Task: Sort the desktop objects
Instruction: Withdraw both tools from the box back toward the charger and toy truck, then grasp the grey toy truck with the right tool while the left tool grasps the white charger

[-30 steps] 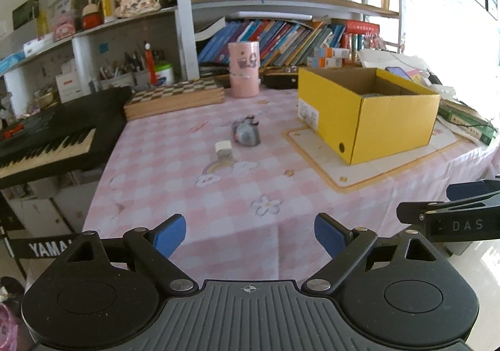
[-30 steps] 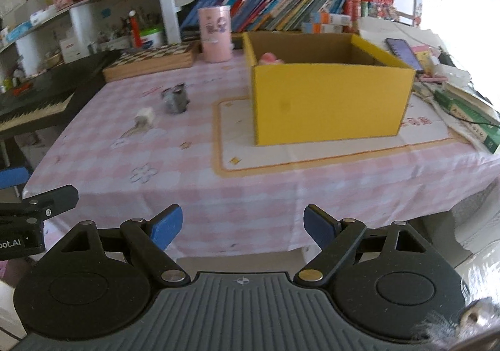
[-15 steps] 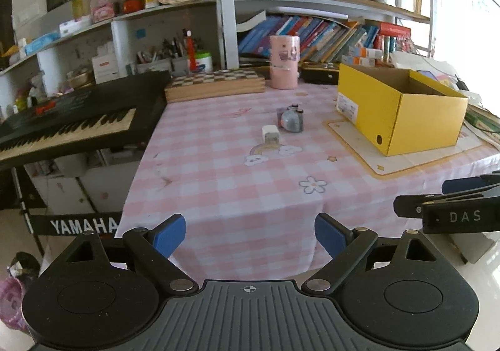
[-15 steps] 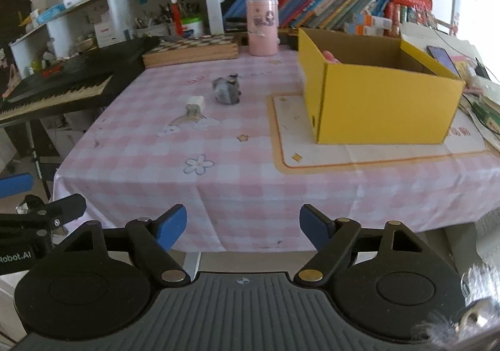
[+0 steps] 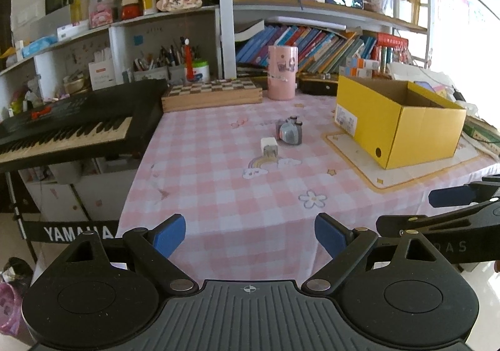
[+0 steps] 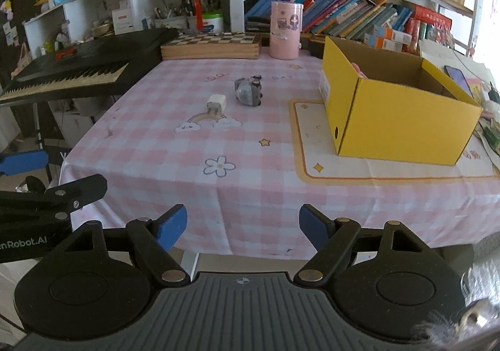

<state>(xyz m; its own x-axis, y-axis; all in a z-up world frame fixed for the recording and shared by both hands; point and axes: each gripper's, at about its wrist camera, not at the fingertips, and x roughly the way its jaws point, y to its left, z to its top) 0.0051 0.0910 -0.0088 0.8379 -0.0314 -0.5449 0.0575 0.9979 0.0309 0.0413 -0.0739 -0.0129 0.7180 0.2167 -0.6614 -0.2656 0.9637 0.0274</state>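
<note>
1. The left gripper (image 5: 249,233) is hovering off the table's near edge, jaws spread, nothing between them.
2. The right gripper (image 6: 243,224) is hanging beside it; its jaws have just been closing but are standing apart, empty.
3. A white charger (image 6: 216,102) and grey toy (image 6: 249,90) are lying mid-table (image 6: 193,144), just apart.
4. The yellow box (image 6: 393,119) is sitting open on a mat towards the right edge.

White charger (image 6: 216,102) beside grey toy (image 6: 248,90); yellow box (image 6: 397,107) right, on mat.

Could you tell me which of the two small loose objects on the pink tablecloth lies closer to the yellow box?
The grey toy. It lies between the white charger plug and the yellow box, while the plug sits farther away, beside the rainbow print.
</note>
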